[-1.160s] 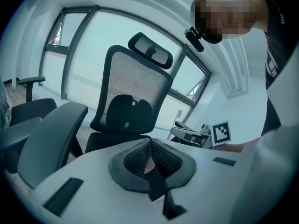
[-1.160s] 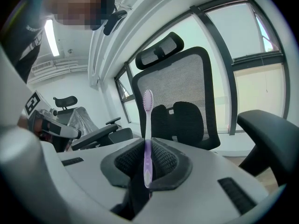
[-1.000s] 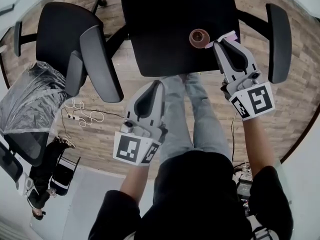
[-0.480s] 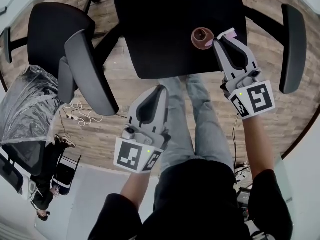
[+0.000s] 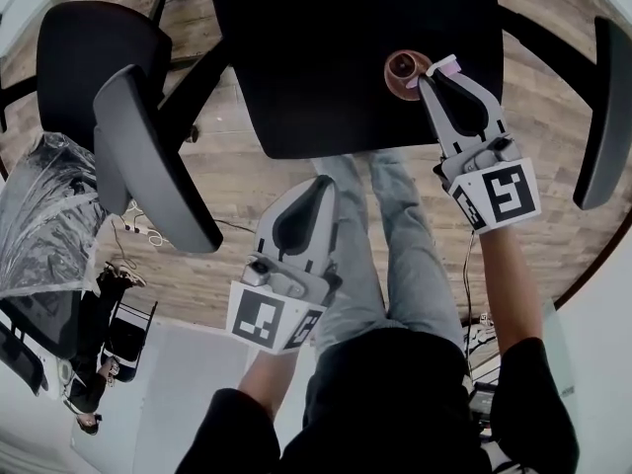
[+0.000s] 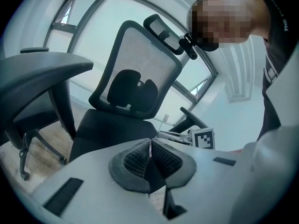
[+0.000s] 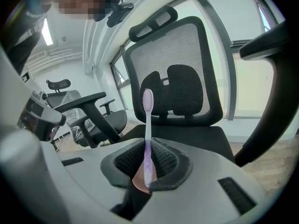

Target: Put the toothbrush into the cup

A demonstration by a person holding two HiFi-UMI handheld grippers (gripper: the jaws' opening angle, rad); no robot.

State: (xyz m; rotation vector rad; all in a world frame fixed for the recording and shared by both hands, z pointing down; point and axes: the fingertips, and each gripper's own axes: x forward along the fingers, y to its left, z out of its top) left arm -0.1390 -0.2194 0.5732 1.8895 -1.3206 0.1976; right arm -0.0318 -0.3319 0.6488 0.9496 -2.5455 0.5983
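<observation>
**Two grippers, one clenched on a toothbrush at the cup**

We look down on a black table [image 5: 326, 57] with a small brown cup [image 5: 401, 67] near its front edge. Our right gripper [image 5: 425, 80] is clamped on a lilac toothbrush [image 7: 147, 120], which stands upright between the jaws with its bristles at the top. The handle's bottom end sits just above the cup; we cannot tell whether they touch. Our left gripper [image 5: 321, 181] is low over the person's legs, jaws pressed together with nothing between them. An office chair [image 5: 128, 136] stands to the left on the wood floor [image 5: 247, 181].
</observation>
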